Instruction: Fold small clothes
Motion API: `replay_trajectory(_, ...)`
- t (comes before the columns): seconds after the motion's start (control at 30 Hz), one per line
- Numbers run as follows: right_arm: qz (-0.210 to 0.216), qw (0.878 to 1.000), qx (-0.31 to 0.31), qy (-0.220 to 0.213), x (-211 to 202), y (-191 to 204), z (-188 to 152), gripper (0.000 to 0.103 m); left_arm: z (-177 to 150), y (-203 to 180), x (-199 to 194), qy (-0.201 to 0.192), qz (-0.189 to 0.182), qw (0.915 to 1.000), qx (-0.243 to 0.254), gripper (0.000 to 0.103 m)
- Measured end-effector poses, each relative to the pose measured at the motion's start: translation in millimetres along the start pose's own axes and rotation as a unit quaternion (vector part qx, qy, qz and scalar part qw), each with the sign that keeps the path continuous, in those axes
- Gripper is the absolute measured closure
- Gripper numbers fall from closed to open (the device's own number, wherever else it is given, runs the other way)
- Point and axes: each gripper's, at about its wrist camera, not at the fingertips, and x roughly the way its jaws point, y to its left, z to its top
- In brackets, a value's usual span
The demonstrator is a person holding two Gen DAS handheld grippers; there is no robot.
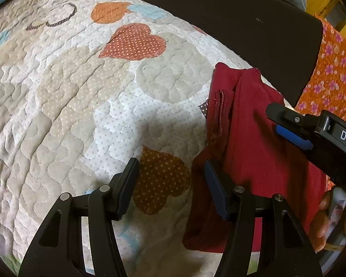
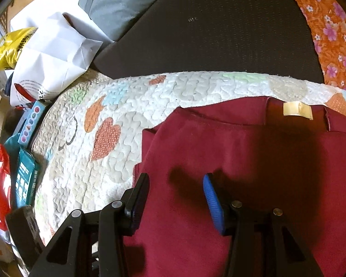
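Covering the whole work surface, a quilted bedspread [image 1: 85,97] with heart patches lies under everything. A dark red garment [image 2: 253,161] rests flat on its right part, a pale label [image 2: 298,110] at its collar. An orange floral cloth [image 1: 332,73] lies beyond it. The left gripper [image 1: 170,168] hovers at the garment's edge, jaws apart and empty. The right gripper [image 2: 176,184] hangs above the red fabric, jaws likewise apart, clamping nothing.

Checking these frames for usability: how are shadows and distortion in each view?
Left wrist: quilt bulges from fisheye, gripper shadow falls across it, corners black. Right wrist: a dark shadow covers the red garment; the edges curve strongly.
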Motion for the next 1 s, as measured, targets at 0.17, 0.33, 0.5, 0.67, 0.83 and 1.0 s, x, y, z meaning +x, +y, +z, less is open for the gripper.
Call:
replay_trajectory(0.17,-0.003,1.000,-0.011,0.001,2,9,2,0.055,1,2,2,0.003,-0.003,1.0000,-0.003,0.044)
replay_trajectory(0.33,-0.017,0.999,-0.036,0.018,16,25,10,0.046,0,3,3,0.006,-0.005,1.0000,-0.003,0.044)
replay_trajectory(0.5,-0.026,0.999,-0.040,0.024,27,32,13,0.046,0,8,2,0.010,-0.009,0.9998,-0.012,0.042)
replay_trajectory(0.67,-0.028,0.999,-0.031,0.025,27,28,16,0.046,1,8,2,0.010,-0.005,0.9999,-0.010,0.042)
replay_trajectory(0.83,-0.025,0.999,-0.023,0.018,16,24,13,0.046,3,6,4,0.007,-0.002,0.9999,-0.009,0.042)
replay_trajectory(1.0,-0.028,0.999,-0.026,-0.001,-8,13,1,0.046,6,5,-2,-0.009,-0.006,0.9999,-0.009,0.042)
